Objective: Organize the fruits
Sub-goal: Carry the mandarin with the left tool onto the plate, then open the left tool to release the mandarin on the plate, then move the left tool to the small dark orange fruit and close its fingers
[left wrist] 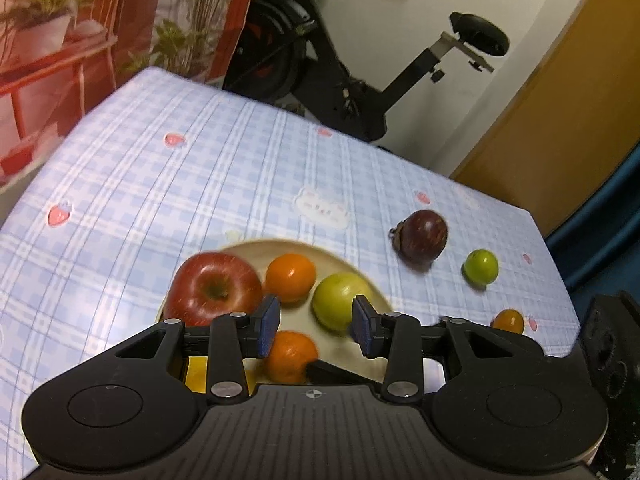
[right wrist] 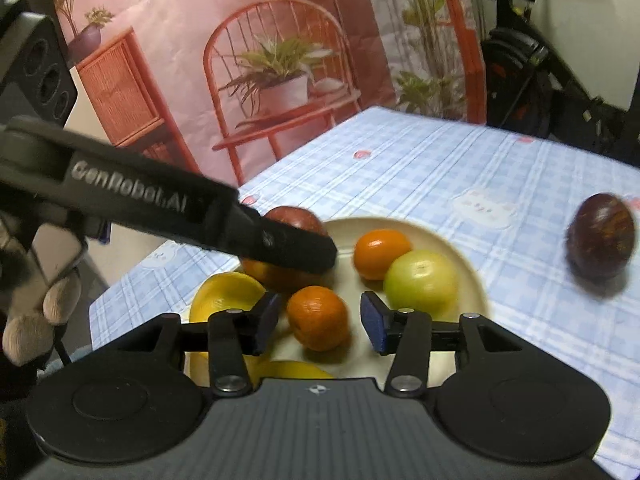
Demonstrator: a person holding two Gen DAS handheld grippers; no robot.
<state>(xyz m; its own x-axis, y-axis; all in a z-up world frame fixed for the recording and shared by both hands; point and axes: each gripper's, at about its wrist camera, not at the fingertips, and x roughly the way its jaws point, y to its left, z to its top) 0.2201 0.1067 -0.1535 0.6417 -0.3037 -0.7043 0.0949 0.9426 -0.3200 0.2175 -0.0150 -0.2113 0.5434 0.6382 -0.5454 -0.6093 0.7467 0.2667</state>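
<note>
We see the table (left wrist: pixel 200 152) under its blue checked cloth carrying the cream plate (right wrist: pixel 460 264) with the red apple (left wrist: pixel 212 286), a green fruit, two oranges and a yellow piece already on it, while the dark purple fruit (left wrist: pixel 424 236), a small green fruit (left wrist: pixel 480 266) and a small orange one (left wrist: pixel 508 320) lie loose on the cloth, off to the right of the plate and so nearer our right hand. Both grippers hover over the plate empty: the left gripper (left wrist: pixel 316 324) stands at its narrow gap with nothing between its pads, and the right gripper (right wrist: pixel 320 322) brackets the near orange (right wrist: pixel 318 318) without pressing it, which we judge set down. The only writing we can read is "GenRobot.AI" on the left gripper's finger.
</note>
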